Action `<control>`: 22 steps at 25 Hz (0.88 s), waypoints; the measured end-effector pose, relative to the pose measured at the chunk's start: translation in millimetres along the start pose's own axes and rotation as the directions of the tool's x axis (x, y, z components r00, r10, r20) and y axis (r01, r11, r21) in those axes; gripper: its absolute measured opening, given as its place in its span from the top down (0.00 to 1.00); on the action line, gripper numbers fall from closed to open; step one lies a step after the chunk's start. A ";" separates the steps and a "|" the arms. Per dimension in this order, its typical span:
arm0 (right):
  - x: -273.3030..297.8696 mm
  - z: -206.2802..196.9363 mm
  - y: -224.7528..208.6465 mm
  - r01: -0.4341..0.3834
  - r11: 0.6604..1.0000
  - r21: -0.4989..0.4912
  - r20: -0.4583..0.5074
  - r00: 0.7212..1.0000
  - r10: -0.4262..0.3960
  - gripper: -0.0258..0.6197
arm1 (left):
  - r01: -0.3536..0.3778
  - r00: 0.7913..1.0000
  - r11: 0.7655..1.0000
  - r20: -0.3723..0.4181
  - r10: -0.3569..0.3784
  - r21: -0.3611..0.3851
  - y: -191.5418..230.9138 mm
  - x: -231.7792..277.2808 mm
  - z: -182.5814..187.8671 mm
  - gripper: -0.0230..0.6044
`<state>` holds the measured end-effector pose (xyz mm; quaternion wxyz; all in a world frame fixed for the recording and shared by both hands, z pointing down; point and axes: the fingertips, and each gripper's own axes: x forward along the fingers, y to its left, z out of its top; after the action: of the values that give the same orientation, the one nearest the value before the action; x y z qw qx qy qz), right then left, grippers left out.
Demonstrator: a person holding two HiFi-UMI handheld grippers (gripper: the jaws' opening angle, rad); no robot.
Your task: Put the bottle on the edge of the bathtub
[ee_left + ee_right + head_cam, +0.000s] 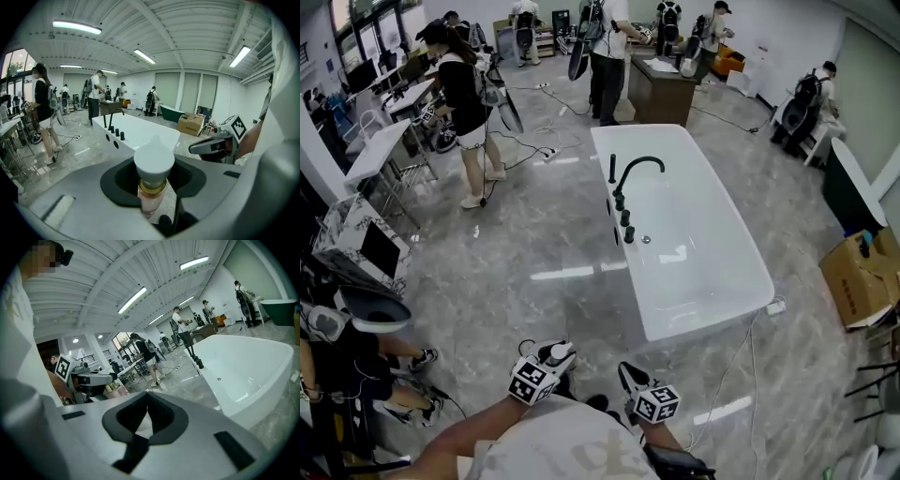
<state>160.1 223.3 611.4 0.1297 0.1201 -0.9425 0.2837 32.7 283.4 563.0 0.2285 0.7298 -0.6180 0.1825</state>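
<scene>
bottle [153, 183] stands upright between the fingers of the left gripper [153, 190], which pinch its pale pink body just under the gold collar. Its white cap [154, 159] rises above them. only the left gripper view shows that body and collar. in the head view the bottle [558, 353] is a small white cap at the tip of the left gripper [551, 362], low in the picture and over the grey floor [534, 272].

right gripper [634, 378] is just beside it at 3 o'clock. the right gripper view shows the right gripper [146, 397] with its fingers pressed together at the tips and nothing between them. that view also shows the left gripper [91, 378] at 9 o'clock.

bathtub [712, 319] lies well apart from the bottle, at 1 o'clock from both grippers in the head view. a black faucet [633, 173] sits on its long rim. the head view alone looks down into the white basin. the left gripper view shows the bathtub [140, 133] side-on at 12 o'clock past the cap, with a cardboard box [190, 124] behind it at 1 o'clock.
</scene>
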 end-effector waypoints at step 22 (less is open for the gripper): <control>43.6 31.5 -34.6 0.133 0.991 -0.003 -0.004 0.991 -0.133 0.95 | 0.075 0.997 0.997 -0.011 -0.075 -0.004 58.8 47.3 15.7 0.73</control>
<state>124.0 170.7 617.1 0.1504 0.1818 -0.9325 0.2735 -17.5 228.1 582.2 0.2400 0.7510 -0.5893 0.1764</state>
